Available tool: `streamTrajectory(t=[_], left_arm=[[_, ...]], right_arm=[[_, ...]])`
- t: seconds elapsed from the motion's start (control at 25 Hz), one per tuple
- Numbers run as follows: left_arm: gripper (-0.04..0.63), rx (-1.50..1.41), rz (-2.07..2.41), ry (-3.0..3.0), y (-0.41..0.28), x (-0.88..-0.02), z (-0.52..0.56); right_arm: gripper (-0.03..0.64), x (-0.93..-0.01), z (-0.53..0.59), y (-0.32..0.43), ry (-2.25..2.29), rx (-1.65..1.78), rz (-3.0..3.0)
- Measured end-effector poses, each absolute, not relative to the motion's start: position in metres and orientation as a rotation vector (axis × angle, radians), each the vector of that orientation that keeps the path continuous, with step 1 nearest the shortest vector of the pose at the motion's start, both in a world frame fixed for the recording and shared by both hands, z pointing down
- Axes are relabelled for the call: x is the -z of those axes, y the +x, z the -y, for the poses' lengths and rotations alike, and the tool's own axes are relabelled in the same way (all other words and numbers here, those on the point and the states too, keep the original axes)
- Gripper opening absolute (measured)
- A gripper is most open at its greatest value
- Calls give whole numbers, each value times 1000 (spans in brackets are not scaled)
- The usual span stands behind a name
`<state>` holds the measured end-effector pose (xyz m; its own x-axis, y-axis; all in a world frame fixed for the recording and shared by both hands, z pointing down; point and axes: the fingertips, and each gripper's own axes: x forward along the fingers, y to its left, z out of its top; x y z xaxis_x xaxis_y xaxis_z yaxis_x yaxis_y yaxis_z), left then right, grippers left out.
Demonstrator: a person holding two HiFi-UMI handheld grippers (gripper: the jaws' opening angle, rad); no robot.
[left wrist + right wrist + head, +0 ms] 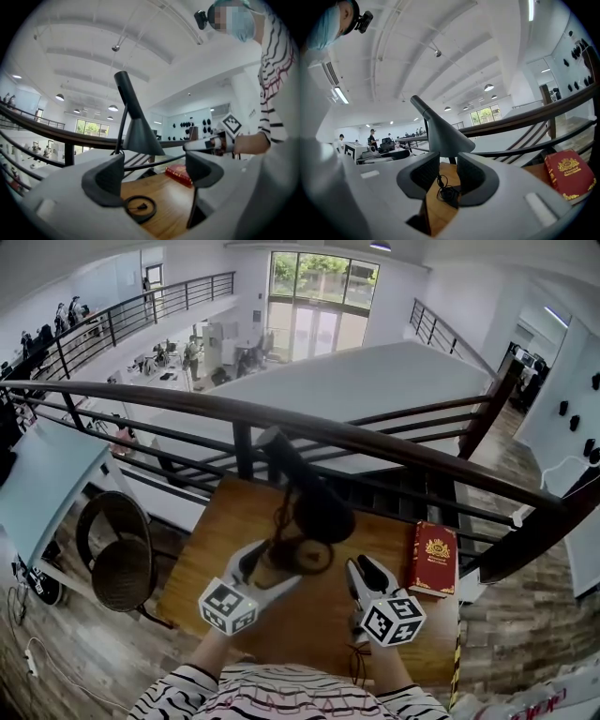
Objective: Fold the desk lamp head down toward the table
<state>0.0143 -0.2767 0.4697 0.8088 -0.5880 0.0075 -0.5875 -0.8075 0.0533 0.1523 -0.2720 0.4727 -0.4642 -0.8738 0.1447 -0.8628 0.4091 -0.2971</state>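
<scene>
As lamp [322, 510] stands on table [217, 542], book [433, 559] lies nearby.

We hold the left tongs [251, 564] and right tongs [365, 572] on either side of the dark desk lamp [317, 505] on the wooden tabletop [211, 554], with a red book [433, 559] near its right edge.

A red book [433, 559] with a gold emblem lies flat just under a dark railing [375, 442]. A round wicker chair [117, 554] stands on the wooden floor [56, 652] at left. Tall windows [323, 296] show beyond.
</scene>
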Motion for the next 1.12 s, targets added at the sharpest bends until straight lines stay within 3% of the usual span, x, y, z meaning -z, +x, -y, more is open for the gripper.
streamTrajectory(t=[0.64,1.12], left_arm=[[211,-23,1118,2864,29,-496,198],[106,-34,1215,2803,24,-515,161]], right_arm=[[93,-499,192,176,-1484,565,-2672],[11,-515,161,178,-1430,592,-2710]])
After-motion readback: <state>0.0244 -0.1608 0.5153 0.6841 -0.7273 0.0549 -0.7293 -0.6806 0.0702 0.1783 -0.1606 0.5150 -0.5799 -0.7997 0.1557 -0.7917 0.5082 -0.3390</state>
